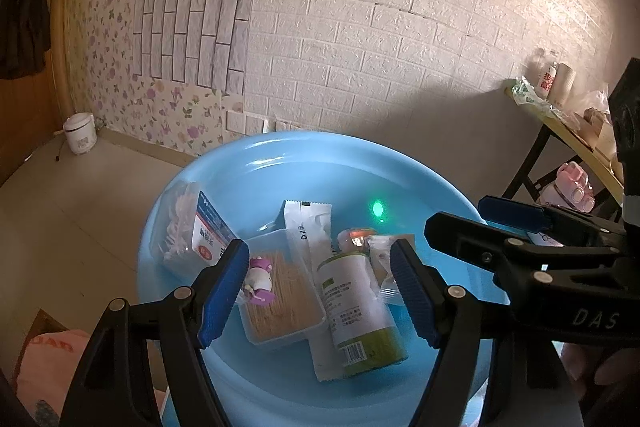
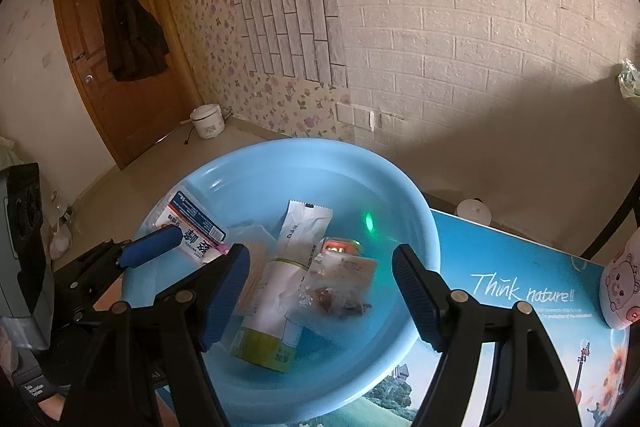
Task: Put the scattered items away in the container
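Observation:
A light blue plastic basin (image 1: 256,163) (image 2: 424,227) holds several items: a green-and-white bottle (image 1: 360,311) (image 2: 272,311) lying down, a clear box of toothpicks (image 1: 280,299) with a small pink toy (image 1: 260,283) on it, a white sachet (image 1: 308,227) (image 2: 300,227), a bag of cotton swabs (image 1: 188,227) (image 2: 188,219) and a clear snack packet (image 2: 332,291). My left gripper (image 1: 320,291) is open and empty over the basin. My right gripper (image 2: 320,295) is open and empty over it too, and shows in the left wrist view (image 1: 508,227).
The basin stands on a table with a blue "Think nature" mat (image 2: 520,291). A pink piggy object (image 2: 620,287) sits at the mat's right edge. A white rice cooker (image 2: 206,121) stands on the floor by the wall. A cluttered side table (image 1: 560,123) is at the right.

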Tool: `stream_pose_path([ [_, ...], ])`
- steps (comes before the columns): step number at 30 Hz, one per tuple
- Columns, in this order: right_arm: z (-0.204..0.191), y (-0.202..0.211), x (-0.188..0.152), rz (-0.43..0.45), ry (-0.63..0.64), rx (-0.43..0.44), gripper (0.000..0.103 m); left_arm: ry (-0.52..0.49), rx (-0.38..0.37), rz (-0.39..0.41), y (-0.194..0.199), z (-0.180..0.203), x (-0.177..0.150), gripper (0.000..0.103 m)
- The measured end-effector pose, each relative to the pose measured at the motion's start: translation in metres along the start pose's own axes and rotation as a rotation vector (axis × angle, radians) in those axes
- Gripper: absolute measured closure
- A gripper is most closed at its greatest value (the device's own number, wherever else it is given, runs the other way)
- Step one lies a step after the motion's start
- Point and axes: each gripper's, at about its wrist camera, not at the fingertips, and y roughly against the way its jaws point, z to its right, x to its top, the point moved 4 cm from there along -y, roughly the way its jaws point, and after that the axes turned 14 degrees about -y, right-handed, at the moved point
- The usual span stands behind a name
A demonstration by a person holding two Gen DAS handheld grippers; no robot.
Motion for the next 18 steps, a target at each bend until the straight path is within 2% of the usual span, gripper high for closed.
stream_pose_path([
  [5, 0.0, 0.005, 0.0, 0.004, -0.007, 0.002, 0.028, -0.003, 0.009, -0.001, 0.005, 0.003, 0.002, 0.031],
  [9, 0.005, 0.01, 0.001, 0.003, -0.018, -0.007, 0.028, 0.002, 0.016, -0.016, 0.006, 0.008, 0.004, 0.027],
  [18, 0.026, 0.032, 0.001, 0.012, -0.053, -0.023, 0.028, -0.045, 0.003, -0.015, 0.014, 0.039, 0.013, 0.023],
])
